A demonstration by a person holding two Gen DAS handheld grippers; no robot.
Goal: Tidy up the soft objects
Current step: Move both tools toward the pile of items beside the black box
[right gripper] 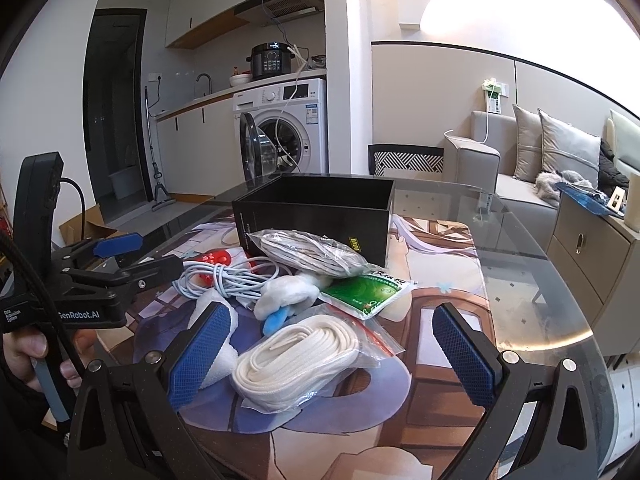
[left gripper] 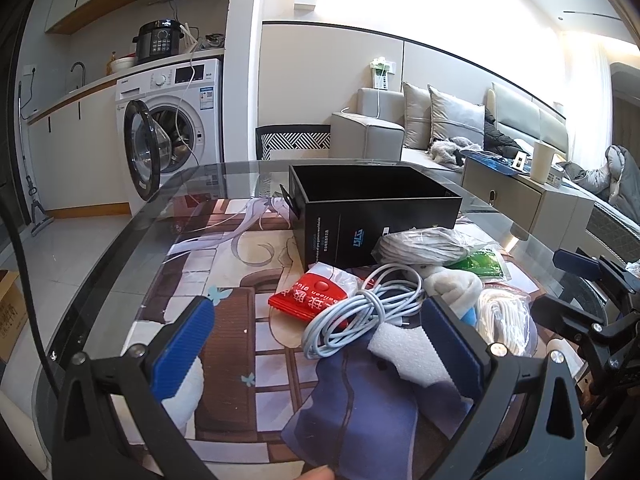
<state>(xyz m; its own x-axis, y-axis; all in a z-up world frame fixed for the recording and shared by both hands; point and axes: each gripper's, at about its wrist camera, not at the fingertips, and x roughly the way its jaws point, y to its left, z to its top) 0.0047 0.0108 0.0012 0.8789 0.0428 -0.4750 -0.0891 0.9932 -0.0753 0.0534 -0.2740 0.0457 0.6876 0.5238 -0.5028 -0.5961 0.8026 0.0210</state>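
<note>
Glass table (right gripper: 532, 240) with a printed mat (right gripper: 452, 280), both wrist views. At upper centre of each frame stands an open black box (right gripper: 316, 216) (lid off, top facing up); the part of its interior that shows is dark and bare, and its floor cannot be seen. All soft items lie outside it, heaped on the mat in front of the box.

Against the box front rests a clear bag of grey cord (right gripper: 308, 256). Just below and right of it in the right wrist view lies a green packet (right gripper: 366, 292), touching a white plush toy (right gripper: 288, 292) with a blue part. Lower centre, a clear zip bag holds a coil of white rope (right gripper: 296, 360). To the left, a loosely bundled pale-blue cable (left gripper: 360, 312) lies partly over a red packet (left gripper: 316, 300) printed with white characters. A strip of white foam (left gripper: 408, 352) lies at lower centre of the left wrist view.

Left gripper (left gripper: 320, 344): jaws wide apart, holding nothing, with the cable bundle and foam between the blue pads (left gripper: 184, 348). Right gripper (right gripper: 332, 352): jaws likewise spread and empty, the rope bag lying between them on the mat.

Background, upper left: washing machine (left gripper: 176, 120) with door ajar.
</note>
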